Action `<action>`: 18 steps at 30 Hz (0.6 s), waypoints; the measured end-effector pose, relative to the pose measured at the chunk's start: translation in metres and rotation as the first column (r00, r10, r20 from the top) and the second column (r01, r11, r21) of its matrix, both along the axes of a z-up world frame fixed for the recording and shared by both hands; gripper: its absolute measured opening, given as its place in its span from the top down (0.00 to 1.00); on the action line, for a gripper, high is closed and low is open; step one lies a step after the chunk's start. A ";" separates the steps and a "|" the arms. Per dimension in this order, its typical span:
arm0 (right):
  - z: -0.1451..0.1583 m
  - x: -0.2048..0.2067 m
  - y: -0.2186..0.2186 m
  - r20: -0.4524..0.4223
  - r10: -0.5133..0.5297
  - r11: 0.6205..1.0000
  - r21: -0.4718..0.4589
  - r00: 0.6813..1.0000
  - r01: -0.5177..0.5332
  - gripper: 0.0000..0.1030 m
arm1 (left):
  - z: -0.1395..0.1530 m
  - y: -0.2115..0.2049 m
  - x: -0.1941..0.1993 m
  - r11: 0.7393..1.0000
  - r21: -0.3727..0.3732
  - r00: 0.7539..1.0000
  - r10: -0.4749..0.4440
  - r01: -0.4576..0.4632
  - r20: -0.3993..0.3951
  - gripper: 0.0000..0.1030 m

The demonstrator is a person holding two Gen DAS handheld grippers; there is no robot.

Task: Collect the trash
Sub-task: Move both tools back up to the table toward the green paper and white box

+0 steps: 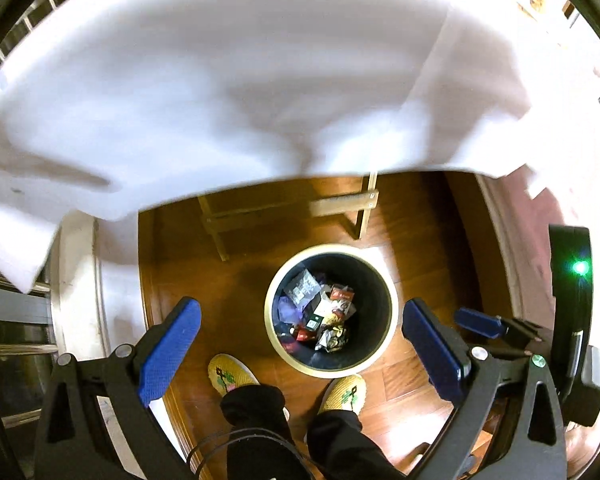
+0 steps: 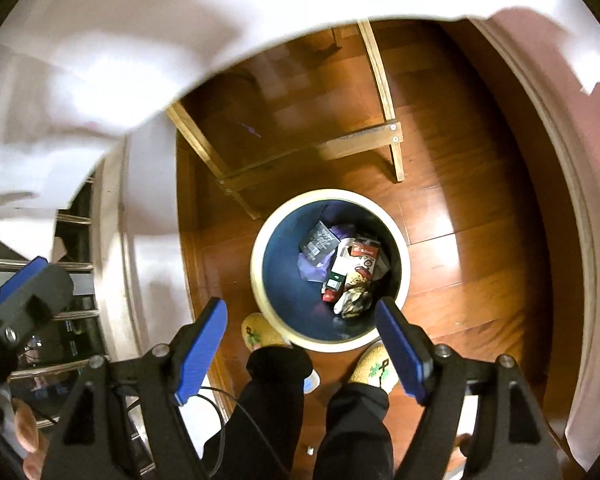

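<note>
A round cream-rimmed bin (image 1: 272, 328) stands on the wood floor below both grippers, and it also shows in the right wrist view (image 2: 256, 280). Inside lie several wrappers and packets (image 1: 324, 316), also seen from the right wrist (image 2: 348, 272). My left gripper (image 1: 300, 340) is open and empty, held high above the bin. My right gripper (image 2: 300, 332) is open and empty too, also high over the bin. The right gripper's finger (image 1: 480, 322) shows at the right of the left wrist view. The left gripper's finger (image 2: 24, 276) shows at the left of the right wrist view.
A table under a white cloth (image 1: 220, 80) fills the far side, its wooden legs (image 2: 392, 136) just beyond the bin. The person's feet in yellow slippers (image 1: 230, 372) stand against the bin's near side. A metal rack (image 2: 60, 320) is at the left.
</note>
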State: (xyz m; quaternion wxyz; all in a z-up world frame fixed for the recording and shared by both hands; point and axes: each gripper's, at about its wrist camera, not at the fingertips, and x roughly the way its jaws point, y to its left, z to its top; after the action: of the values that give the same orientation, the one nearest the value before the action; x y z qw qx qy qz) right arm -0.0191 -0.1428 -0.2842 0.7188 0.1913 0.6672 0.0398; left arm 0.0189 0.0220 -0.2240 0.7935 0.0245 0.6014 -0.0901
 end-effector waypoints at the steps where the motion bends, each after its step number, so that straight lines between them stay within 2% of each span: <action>1: 0.011 0.000 0.000 0.004 0.006 1.000 -0.001 1.000 -0.006 0.25 | 0.012 0.001 0.000 1.000 -0.007 1.000 0.002 -0.002 0.010 0.03; 9: 0.085 0.005 0.004 0.068 0.049 0.999 -0.009 0.996 -0.049 0.25 | 0.097 0.007 0.000 0.999 -0.034 0.995 0.001 0.002 0.100 0.03; 18: 0.172 0.018 0.007 0.189 0.121 0.993 -0.032 0.975 -0.117 0.25 | 0.183 0.009 0.007 0.999 -0.036 0.982 0.010 -0.004 0.191 0.03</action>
State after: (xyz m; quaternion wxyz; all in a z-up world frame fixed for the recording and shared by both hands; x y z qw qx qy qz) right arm -0.0007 -0.1361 -0.1125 0.7776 0.1388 0.6060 0.0940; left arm 0.0259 0.0312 -0.0412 0.8483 0.0167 0.5207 -0.0952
